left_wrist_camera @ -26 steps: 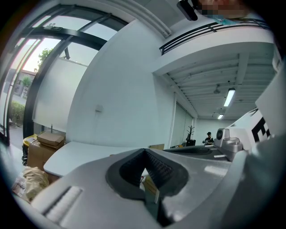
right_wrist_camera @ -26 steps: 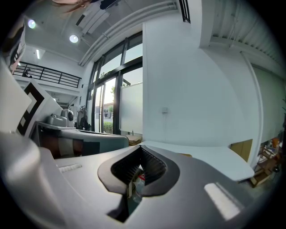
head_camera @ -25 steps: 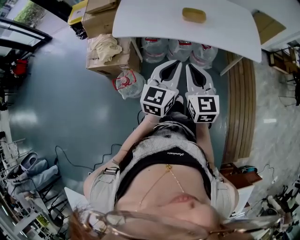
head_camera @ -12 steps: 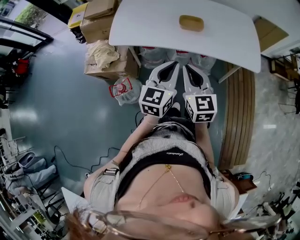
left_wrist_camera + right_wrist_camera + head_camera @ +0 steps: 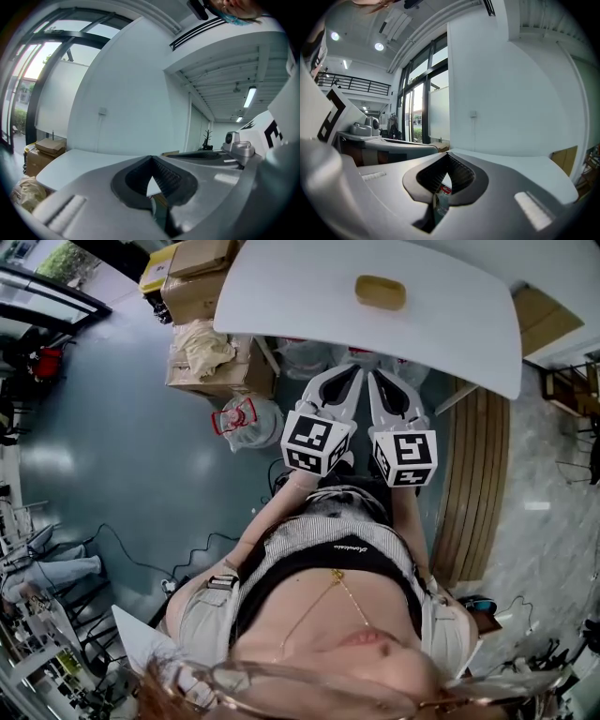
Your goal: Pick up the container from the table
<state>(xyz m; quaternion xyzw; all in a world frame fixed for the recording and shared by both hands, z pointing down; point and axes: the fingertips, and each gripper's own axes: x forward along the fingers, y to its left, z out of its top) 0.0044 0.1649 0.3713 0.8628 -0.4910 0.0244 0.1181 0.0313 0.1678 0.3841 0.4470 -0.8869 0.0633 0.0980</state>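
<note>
L tongs (image 5: pixel 349 369) and R tongs (image 5: pixel 378 373) are both closed right up, tips meeting, nothing held in either. In the left gripper view the L tongs (image 5: pixel 151 157) touch at the tip, w/ only the small teardrop gap behind it, between the ribbed pads (image 5: pixel 166 176). Same for the R tongs (image 5: pixel 448 155) in the right gripper view. I hold the two side by side, just apart, pointing fwd at the bench (image 5: pixel 300 287), marker cubes nearest my body. In the head view the tips sit at the bench's near edge, not over the top.

Container (image 5: pixel 381 292) is tan w/ rounded ends. It lies alone on the white bench top, toward the far side, well apart from both tongs and a bit right of the line btw them. Neither gripper view shows it.

Further out, a clear jug (image 5: pixel 246 418) w/ a red handle stands on the floor, left of the L tongs. Beyond it are cardboard boxes (image 5: pixel 202 282), w/ a pale crumpled cloth (image 5: pixel 208 338) on one. Right of the R tongs, wood planks (image 5: pixel 478 456) run along the floor.
</note>
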